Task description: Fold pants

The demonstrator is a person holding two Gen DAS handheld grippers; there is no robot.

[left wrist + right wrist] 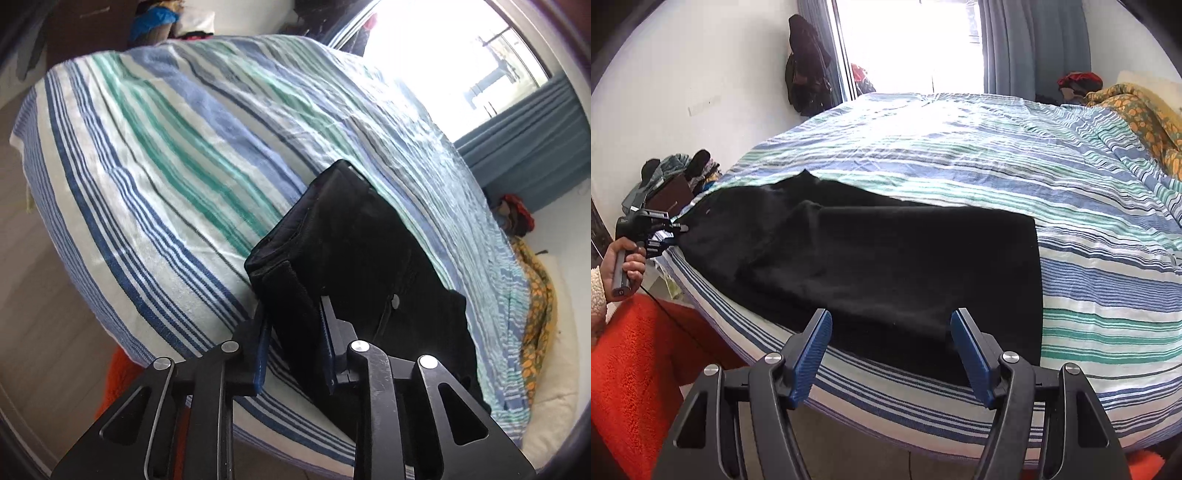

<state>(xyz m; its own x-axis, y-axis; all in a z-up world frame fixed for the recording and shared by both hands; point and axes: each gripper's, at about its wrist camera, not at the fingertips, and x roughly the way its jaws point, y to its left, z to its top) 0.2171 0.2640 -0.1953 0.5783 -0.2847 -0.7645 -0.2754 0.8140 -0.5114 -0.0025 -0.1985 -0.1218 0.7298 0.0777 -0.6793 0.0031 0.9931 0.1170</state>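
The black pants [886, 266] lay folded lengthwise along the near edge of the bed [1071, 206], on its striped sheet. The left hand-held gripper [295, 325] was clamped on a thick fold of fabric at the pants' one end, its blue pads [327, 332] pressing the cloth from both sides. The right hand-held gripper [892, 354] hung over the other end with its jaws wide apart, gripping nothing. A hand [626, 258] held the left gripper's handle, above an orange rug [635, 362].

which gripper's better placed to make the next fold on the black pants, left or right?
Left, probably. The left gripper is already clamped on the end of the black pants, ready to lift it over. The right gripper is open above the near edge, gripping nothing.
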